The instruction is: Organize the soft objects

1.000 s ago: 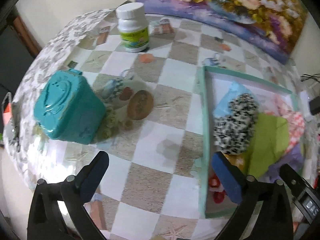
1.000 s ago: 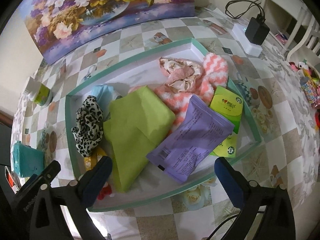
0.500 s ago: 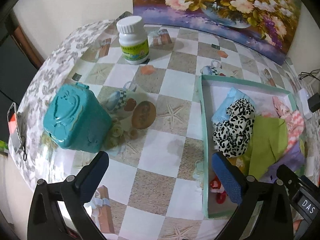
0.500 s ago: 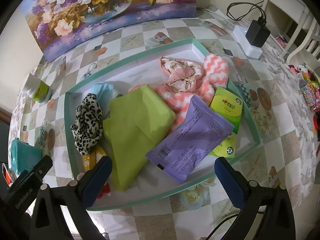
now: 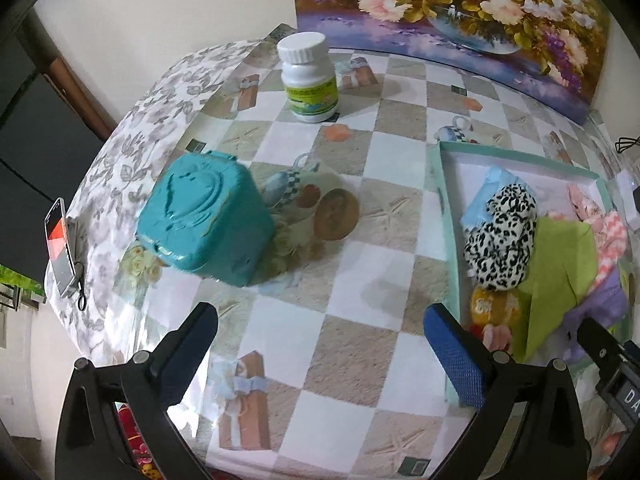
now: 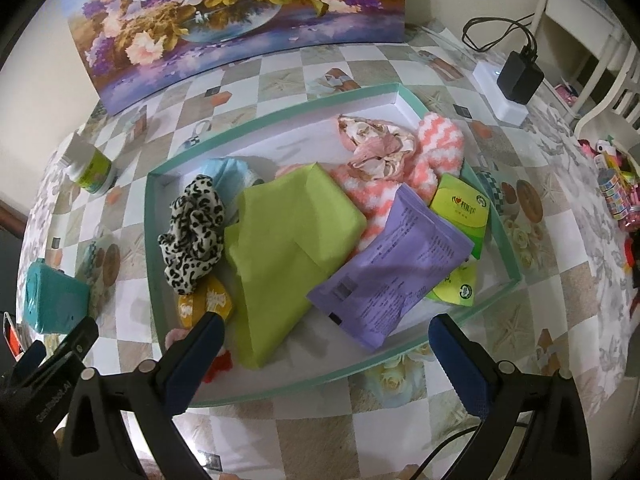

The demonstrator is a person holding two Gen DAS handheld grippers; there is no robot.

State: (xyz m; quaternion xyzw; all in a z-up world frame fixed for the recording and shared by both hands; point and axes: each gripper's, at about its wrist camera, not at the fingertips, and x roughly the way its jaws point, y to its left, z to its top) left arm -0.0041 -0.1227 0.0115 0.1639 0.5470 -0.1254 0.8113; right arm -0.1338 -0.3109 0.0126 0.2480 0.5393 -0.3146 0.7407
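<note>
While the soft objects are lying in the teal tray [image 6: 154,248], we are holding the right gripper [image 6: 326,330] above its near edge, jaws spread wide, gripping nothing. We are keeping the left gripper [image 5: 320,318] equally wide apart and empty over the checkered tablecloth [image 5: 348,264], beside the leopard-print scrunchie [image 5: 502,236].

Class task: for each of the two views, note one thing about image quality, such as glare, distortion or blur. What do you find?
Left wrist view: glare whitens the glossy tablecloth near the teal box; the corners are dark from the fisheye. Right wrist view: the fisheye bows the straight tray rim and the painting; the purple packet print is too soft to read.
</note>
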